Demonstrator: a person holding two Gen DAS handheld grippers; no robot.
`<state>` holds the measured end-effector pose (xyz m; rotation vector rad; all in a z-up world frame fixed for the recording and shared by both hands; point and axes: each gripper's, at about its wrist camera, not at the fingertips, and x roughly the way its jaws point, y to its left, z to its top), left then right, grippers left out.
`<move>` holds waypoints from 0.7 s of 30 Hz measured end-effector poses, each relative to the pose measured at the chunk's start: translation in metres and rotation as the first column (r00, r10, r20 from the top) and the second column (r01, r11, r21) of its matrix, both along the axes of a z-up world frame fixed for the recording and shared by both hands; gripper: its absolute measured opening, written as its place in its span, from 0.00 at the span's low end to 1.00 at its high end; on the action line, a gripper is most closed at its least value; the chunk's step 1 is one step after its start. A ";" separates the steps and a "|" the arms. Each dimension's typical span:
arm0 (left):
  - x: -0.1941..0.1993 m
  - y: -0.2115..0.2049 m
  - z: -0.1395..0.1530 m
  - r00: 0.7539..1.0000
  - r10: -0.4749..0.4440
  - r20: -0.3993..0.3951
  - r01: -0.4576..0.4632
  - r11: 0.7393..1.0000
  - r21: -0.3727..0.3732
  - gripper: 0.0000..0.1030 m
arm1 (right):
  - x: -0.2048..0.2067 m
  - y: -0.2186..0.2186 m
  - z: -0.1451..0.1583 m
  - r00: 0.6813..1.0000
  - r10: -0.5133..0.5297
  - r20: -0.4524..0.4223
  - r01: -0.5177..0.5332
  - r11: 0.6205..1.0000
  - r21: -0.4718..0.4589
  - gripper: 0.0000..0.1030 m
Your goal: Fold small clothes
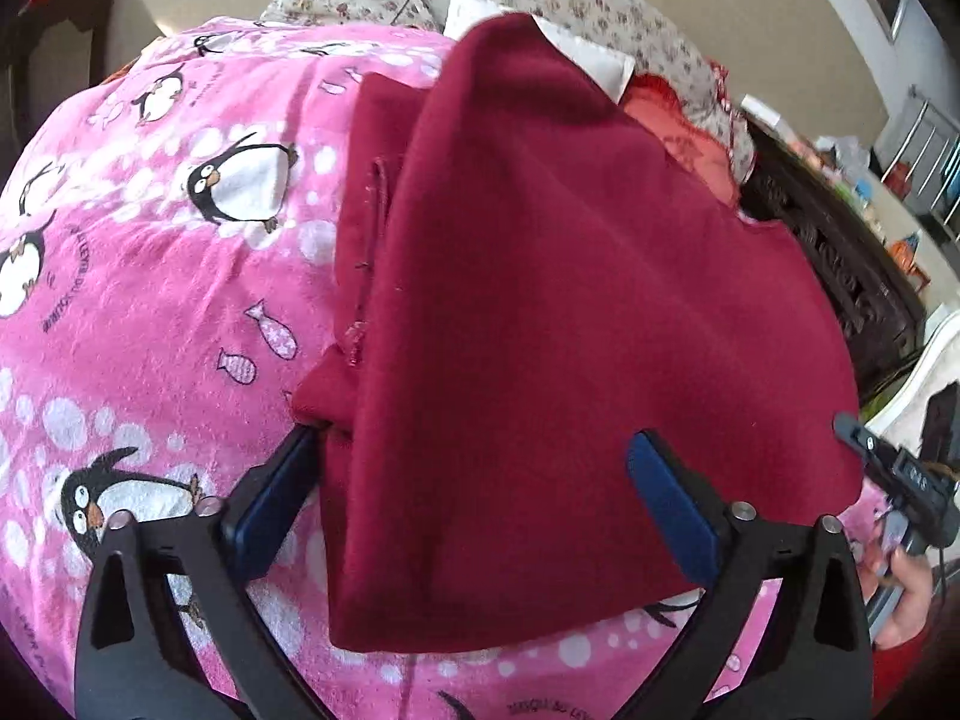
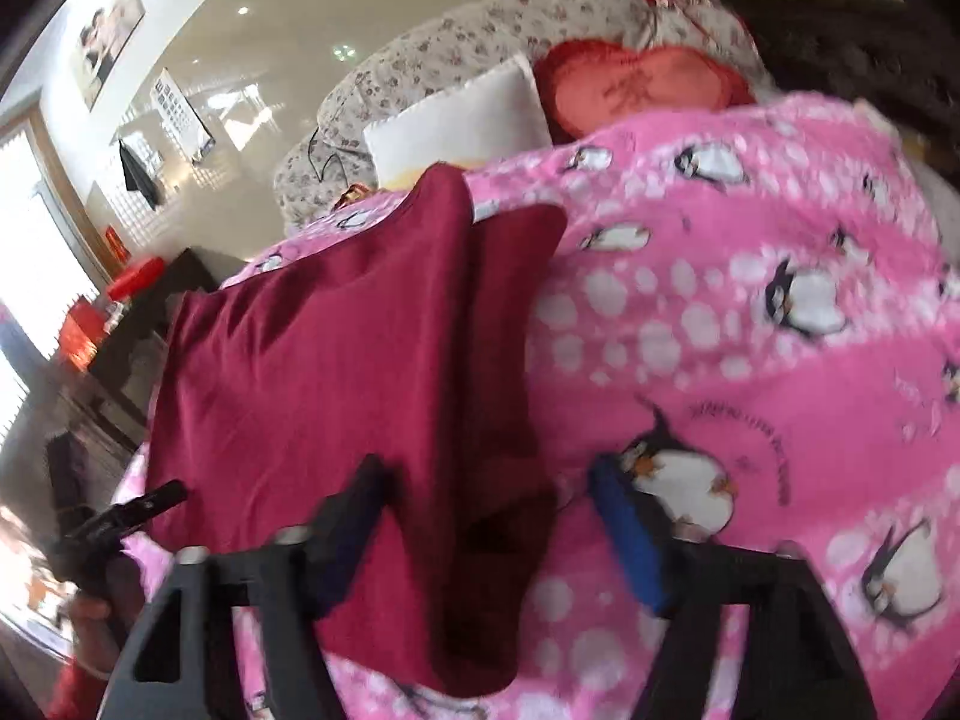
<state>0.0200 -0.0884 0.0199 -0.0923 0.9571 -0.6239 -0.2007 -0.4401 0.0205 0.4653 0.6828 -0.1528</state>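
Observation:
A dark red garment (image 1: pixel 540 312) lies folded lengthwise on a pink penguin blanket (image 1: pixel 150 300). My left gripper (image 1: pixel 474 456) is open, its blue-padded fingers (image 1: pixel 672 510) spread either side of the garment's near end, the left finger at a folded corner. In the right wrist view the garment (image 2: pixel 312 372) lies left of centre on the blanket (image 2: pixel 750 360). My right gripper (image 2: pixel 486 492) is open, straddling the garment's near right edge; this view is blurred. Each gripper shows at the edge of the other's view, the right gripper (image 1: pixel 888 468) and the left gripper (image 2: pixel 126 516).
A white pillow (image 2: pixel 456 120), a red heart cushion (image 2: pixel 636 84) and floral bedding (image 2: pixel 480 36) lie at the far end. Dark carved furniture (image 1: pixel 840 264) runs along the right side of the left wrist view. A dark side table (image 2: pixel 156 300) stands left in the right wrist view.

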 end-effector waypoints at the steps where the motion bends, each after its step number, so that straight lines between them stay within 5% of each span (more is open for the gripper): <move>1: 0.000 -0.001 0.001 1.000 0.001 -0.005 -0.001 1.000 0.005 0.71 | -0.003 -0.002 0.004 0.999 0.012 0.031 -0.013 1.000 0.028 0.29; 2: 0.002 -0.001 0.003 0.999 -0.015 -0.033 0.015 1.000 -0.013 0.51 | -0.008 -0.001 0.007 0.997 0.041 0.065 -0.047 0.995 0.090 0.26; 3: 0.003 0.000 0.005 0.998 -0.027 -0.060 0.025 0.999 -0.036 0.46 | -0.011 0.000 0.013 0.995 0.058 0.085 -0.068 0.990 0.121 0.26; 6: 0.004 0.000 0.010 0.996 -0.031 -0.083 0.027 0.998 -0.054 0.46 | -0.006 0.010 0.015 1.000 0.022 0.003 -0.022 1.000 0.019 0.30; 9: 0.008 0.003 0.005 0.994 -0.038 -0.107 0.031 0.997 -0.065 0.47 | -0.007 0.009 0.004 1.000 0.000 0.025 -0.003 0.996 0.089 0.55; 11: 0.008 0.006 0.002 0.993 -0.039 -0.116 0.029 0.996 -0.086 0.57 | 0.001 0.015 -0.005 0.998 0.056 0.016 -0.058 0.993 0.106 0.56; 12: 0.007 0.005 0.002 0.992 -0.042 -0.121 0.030 0.995 -0.099 0.62 | 0.005 0.019 -0.006 0.998 0.066 0.012 -0.067 0.994 0.088 0.55; 14: 0.005 0.003 0.002 0.993 -0.037 -0.111 0.027 0.996 -0.089 0.63 | 0.006 0.022 -0.006 0.997 0.083 0.009 -0.084 0.992 0.089 0.29; 15: 0.003 0.001 0.004 0.994 -0.033 -0.101 0.025 0.997 -0.074 0.60 | 0.008 0.022 -0.006 0.996 0.093 0.011 -0.094 0.988 0.125 0.26; 19: -0.007 0.004 0.019 0.995 -0.046 -0.084 0.040 0.996 -0.077 0.23 | -0.005 0.026 0.014 0.989 0.120 0.083 -0.133 0.976 0.175 0.21; 21: -0.013 0.015 0.031 0.994 -0.061 -0.089 0.050 0.991 -0.126 0.17 | -0.019 0.036 0.033 0.979 0.158 0.128 -0.180 0.966 0.186 0.20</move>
